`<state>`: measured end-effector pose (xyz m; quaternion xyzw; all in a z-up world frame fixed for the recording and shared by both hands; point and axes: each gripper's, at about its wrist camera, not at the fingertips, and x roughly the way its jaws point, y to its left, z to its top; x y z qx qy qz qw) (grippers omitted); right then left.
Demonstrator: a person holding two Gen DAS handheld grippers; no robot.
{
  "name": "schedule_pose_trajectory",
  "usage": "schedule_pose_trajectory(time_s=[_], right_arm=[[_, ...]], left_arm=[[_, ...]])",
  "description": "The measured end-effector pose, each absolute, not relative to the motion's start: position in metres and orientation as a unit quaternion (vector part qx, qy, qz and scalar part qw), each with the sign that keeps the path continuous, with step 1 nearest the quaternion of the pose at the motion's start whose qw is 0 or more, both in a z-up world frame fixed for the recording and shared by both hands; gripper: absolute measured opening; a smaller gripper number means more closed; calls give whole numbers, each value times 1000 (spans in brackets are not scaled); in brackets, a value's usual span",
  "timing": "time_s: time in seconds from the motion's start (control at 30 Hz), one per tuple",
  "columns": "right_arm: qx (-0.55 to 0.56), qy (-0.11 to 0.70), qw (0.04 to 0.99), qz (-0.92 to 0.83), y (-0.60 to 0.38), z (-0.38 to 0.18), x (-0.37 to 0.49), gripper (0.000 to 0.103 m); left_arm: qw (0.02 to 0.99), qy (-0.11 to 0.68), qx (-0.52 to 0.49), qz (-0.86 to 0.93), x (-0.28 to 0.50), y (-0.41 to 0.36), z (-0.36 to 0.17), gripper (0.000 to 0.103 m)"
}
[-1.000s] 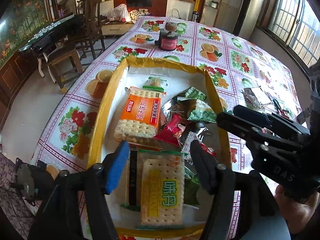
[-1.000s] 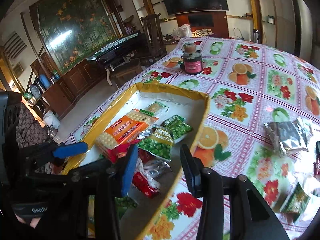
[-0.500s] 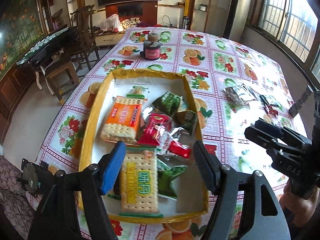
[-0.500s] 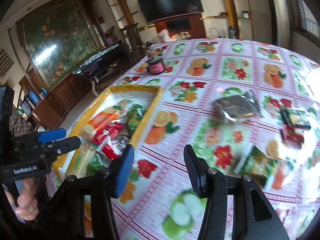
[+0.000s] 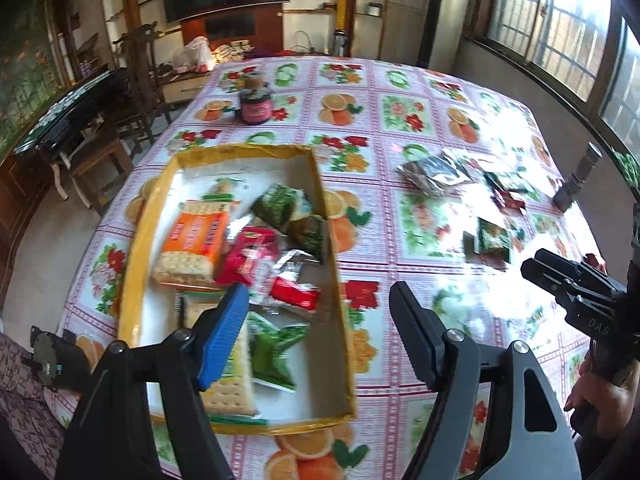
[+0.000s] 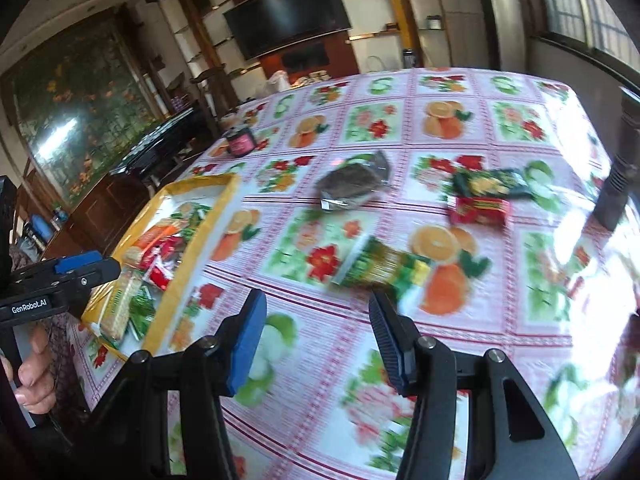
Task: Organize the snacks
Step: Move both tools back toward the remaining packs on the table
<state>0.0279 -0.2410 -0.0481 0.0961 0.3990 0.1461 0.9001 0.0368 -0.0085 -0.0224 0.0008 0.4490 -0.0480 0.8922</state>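
Note:
A yellow-rimmed box (image 5: 336, 280) on the flowered tablecloth holds several snack packs: an orange cracker pack (image 5: 196, 236), red packets (image 5: 248, 256) and green packets (image 5: 276, 352). It also shows in the right wrist view (image 6: 176, 280). My left gripper (image 5: 320, 324) is open and empty above the box's right wall. My right gripper (image 6: 316, 332) is open and empty above the cloth, right of the box. Loose snacks lie ahead of it: a green-yellow pack (image 6: 380, 264), a silver pack (image 6: 352, 184), a red pack (image 6: 478, 210) and a dark green pack (image 6: 492, 182).
A dark jar with a pink label (image 5: 256, 106) stands at the table's far side. A grey flashlight (image 5: 576, 180) stands near the right edge. Wooden chairs (image 5: 136, 80) and a bench stand to the left of the table.
Both grippers have swung right, away from the box. The right gripper has moved from over the box to the loose snacks on the cloth. Both stay open.

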Motion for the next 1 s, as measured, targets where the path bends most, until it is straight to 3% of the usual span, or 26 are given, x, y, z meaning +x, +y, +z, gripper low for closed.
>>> schedule_pose_trajectory(time_s=[0.73,1.0], right_arm=[[145,399,902,75,-320,-63,3,56],[141,385,912,15,-347,-42,-6,56]], left_arm=[[866,479,37,-138,42,-100,-38,75],[856,485,36,-173,49,-127,-42,75]])
